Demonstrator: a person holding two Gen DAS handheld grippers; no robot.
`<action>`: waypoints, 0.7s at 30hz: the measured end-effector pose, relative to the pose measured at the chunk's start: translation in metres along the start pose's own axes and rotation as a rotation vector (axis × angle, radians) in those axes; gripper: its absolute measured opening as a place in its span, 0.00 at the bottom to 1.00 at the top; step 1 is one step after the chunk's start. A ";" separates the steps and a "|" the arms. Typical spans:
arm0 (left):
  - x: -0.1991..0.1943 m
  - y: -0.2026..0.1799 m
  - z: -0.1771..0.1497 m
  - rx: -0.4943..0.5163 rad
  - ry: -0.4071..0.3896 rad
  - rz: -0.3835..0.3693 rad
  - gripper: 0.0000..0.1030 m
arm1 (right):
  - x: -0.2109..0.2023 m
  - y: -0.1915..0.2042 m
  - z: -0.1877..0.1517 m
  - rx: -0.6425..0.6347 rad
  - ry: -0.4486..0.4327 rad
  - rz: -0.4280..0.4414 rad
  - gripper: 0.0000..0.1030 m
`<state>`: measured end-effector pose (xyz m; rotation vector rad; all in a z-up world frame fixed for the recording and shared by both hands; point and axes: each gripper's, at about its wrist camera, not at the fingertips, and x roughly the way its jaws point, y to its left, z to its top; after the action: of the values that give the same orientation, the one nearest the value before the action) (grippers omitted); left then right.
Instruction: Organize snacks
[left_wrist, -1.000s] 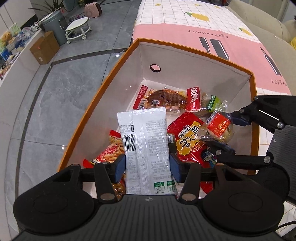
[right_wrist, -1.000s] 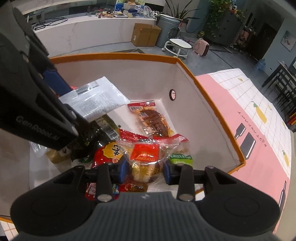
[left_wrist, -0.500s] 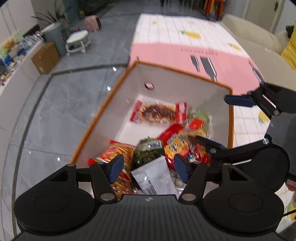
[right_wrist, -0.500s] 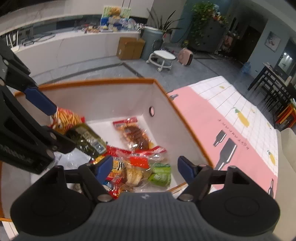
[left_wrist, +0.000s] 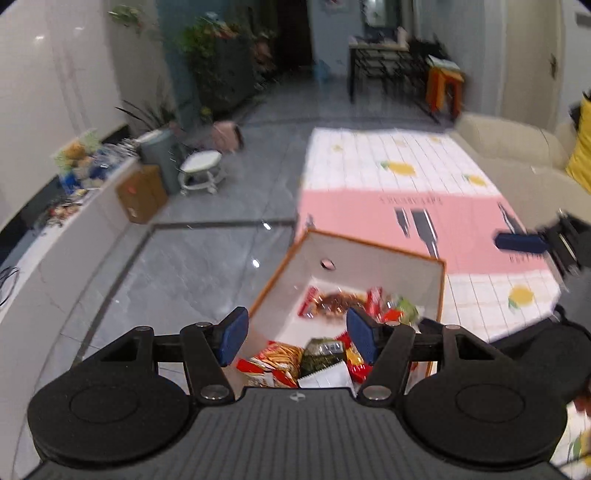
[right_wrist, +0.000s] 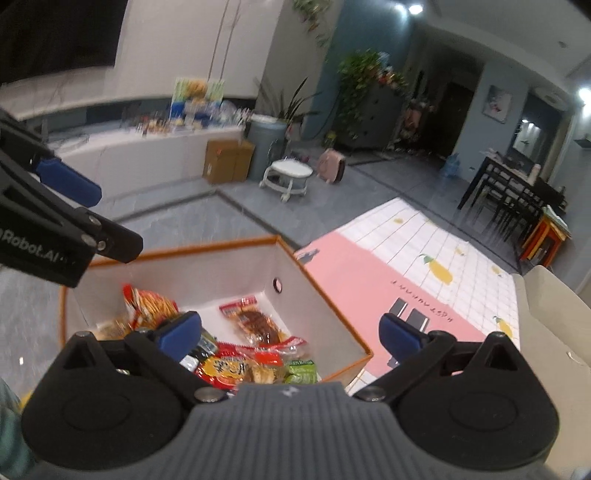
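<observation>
**Q:** Above the box, what are my tongs doing right now?

**Me:** Both are raised over the open white cardboard box with the orange rim (left_wrist: 441, 295), and both are empty. My left gripper (left_wrist: 297, 336) has its blue pads spread apart with nothing between them. My right gripper (right_wrist: 291, 332) is spread wider still, also holding nothing.

**Q:** Where are the snacks?

**Me:** Inside the box, heaped toward the near end: a red-and-orange bag of stick crackers (left_wrist: 275, 360), a dark green foil packet (left_wrist: 321, 352), a white flat pouch (left_wrist: 327, 378) at the very front, and a brown pastry in a clear red-ended wrapper (right_wrist: 255, 321) lying alone on the far floor.

**Q:** Which step is this?

**Me:** I judge it a pause between placements. The next move calls for finding another loose snack; none shows outside the box in either view.

**Q:** What edges and room matter?

**Me:** The box sits at the corner of the pink-and-white checked tablecloth (left_wrist: 391, 173), with its left wall along the table edge and grey floor beyond. My grippers hang near each other, so swinging outward is safer than crossing. Open cloth lies beyond and to the right.
</observation>
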<state>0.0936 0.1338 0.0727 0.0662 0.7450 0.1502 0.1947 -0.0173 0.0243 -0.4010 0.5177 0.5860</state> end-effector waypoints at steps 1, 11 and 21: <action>-0.007 0.000 -0.001 -0.017 -0.026 0.005 0.70 | -0.008 -0.001 -0.002 0.017 -0.017 -0.003 0.96; -0.064 -0.022 -0.020 0.014 -0.216 0.086 0.80 | -0.089 -0.002 -0.024 0.201 -0.159 -0.028 0.96; -0.073 -0.033 -0.053 0.017 -0.176 0.172 0.86 | -0.140 0.025 -0.045 0.167 -0.204 -0.068 0.96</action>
<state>0.0083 0.0904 0.0795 0.1576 0.5644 0.2981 0.0639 -0.0786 0.0617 -0.1963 0.3525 0.5068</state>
